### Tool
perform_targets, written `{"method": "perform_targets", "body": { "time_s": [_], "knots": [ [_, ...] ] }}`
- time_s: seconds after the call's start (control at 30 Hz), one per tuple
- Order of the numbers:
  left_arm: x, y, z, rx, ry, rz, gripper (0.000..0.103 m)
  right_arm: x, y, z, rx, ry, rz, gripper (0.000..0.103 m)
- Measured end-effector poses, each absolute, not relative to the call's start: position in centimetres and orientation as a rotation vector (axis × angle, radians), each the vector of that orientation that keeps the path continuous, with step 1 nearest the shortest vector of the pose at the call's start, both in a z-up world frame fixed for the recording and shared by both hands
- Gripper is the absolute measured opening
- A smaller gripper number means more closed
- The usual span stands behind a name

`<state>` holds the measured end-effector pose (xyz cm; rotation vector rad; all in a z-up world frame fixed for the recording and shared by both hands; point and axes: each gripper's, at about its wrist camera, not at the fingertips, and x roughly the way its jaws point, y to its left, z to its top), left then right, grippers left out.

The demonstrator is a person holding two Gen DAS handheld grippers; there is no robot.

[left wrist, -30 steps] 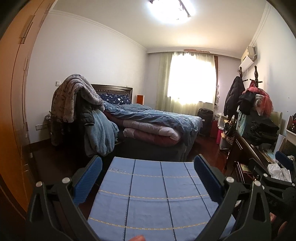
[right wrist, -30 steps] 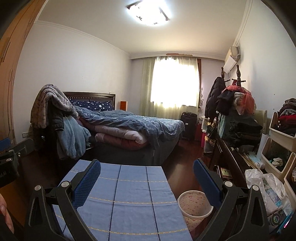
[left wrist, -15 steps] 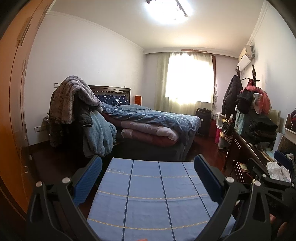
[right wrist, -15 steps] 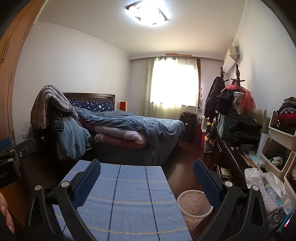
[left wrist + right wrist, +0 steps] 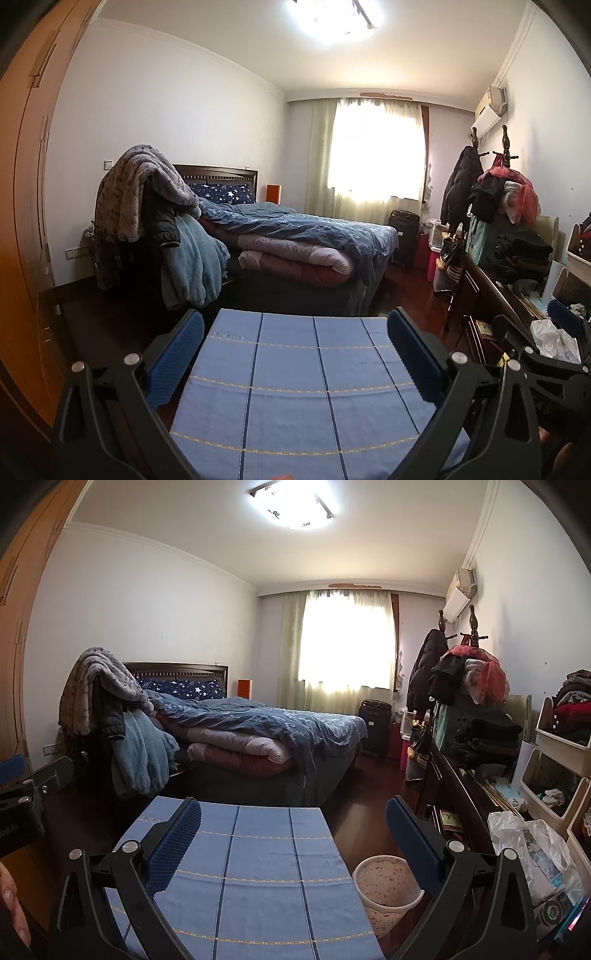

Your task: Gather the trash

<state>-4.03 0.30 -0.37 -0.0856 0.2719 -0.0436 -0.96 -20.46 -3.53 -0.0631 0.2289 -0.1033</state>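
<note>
A small pink-speckled waste bin [image 5: 388, 890] stands on the dark floor, right of a table under a blue checked cloth [image 5: 258, 871]. My right gripper [image 5: 293, 843] is open and empty above the cloth's right part, with the bin just inside its right finger. My left gripper [image 5: 295, 352] is open and empty above the same cloth [image 5: 303, 387]. A crumpled white plastic bag [image 5: 528, 845] lies on the dark sideboard at right; it also shows in the left wrist view [image 5: 552, 339]. No trash shows on the cloth.
A bed [image 5: 258, 723] with heaped blue and pink quilts fills the middle of the room. Clothes hang over a chair [image 5: 110, 716] left of it. A dark sideboard [image 5: 465, 790] with clothes and white bins runs along the right wall. An orange wardrobe [image 5: 26, 221] stands at left.
Both views have drifted slightly; the left wrist view has tilted a little downward and left. Both grippers stay open and empty.
</note>
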Motion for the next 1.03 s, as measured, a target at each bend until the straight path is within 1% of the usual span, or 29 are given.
{"method": "perform_targets", "body": {
  "time_s": [1.03],
  "knots": [
    [-2.2, -1.0, -1.7, -0.081, 0.287, -0.084, 0.1, 1.6, -21.4, -5.6, -0.035, 0.287, -0.106, 0.1]
  ]
}}
